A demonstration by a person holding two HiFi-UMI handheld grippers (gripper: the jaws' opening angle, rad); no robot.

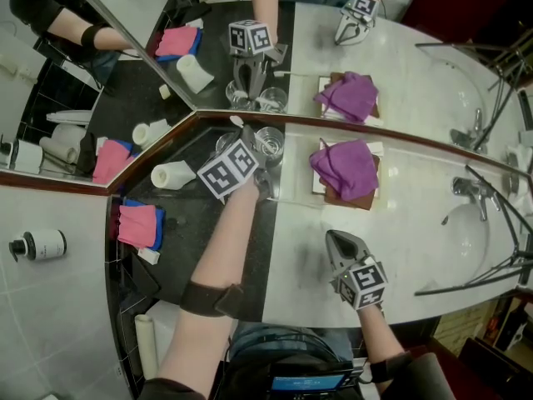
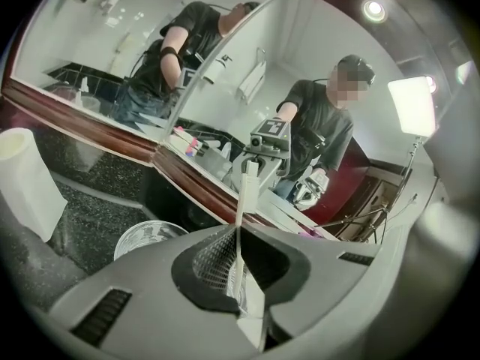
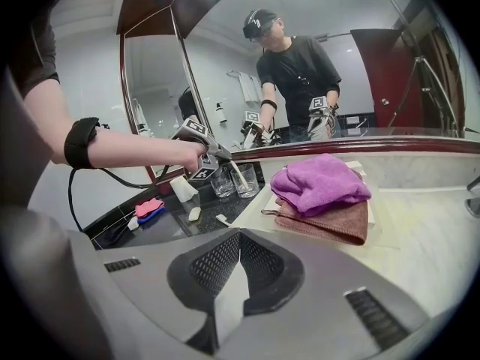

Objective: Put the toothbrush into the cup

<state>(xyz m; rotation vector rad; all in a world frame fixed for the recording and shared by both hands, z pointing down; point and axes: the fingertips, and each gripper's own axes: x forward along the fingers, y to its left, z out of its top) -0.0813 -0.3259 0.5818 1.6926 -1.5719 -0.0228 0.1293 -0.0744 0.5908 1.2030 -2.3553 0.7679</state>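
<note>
My left gripper (image 1: 260, 173) is shut on a white toothbrush (image 2: 241, 201), which runs thin and upright between the closed jaws in the left gripper view (image 2: 238, 232). In the right gripper view the toothbrush (image 3: 235, 172) slants down from that gripper into a clear glass cup (image 3: 245, 180). The cup (image 1: 269, 140) stands on the dark counter by the mirror. A second glass (image 1: 225, 143) stands beside it, left of the jaws in the left gripper view (image 2: 148, 240). My right gripper (image 1: 335, 240) rests low over the white counter, shut with nothing in it (image 3: 236, 235).
A purple towel (image 1: 344, 167) lies on a brown one to the right of the cup. Further right are a basin (image 1: 470, 240) and its tap (image 1: 466, 188). A rolled white towel (image 1: 172, 173) and pink cloth (image 1: 137, 223) lie on the left. Mirrors close off the back.
</note>
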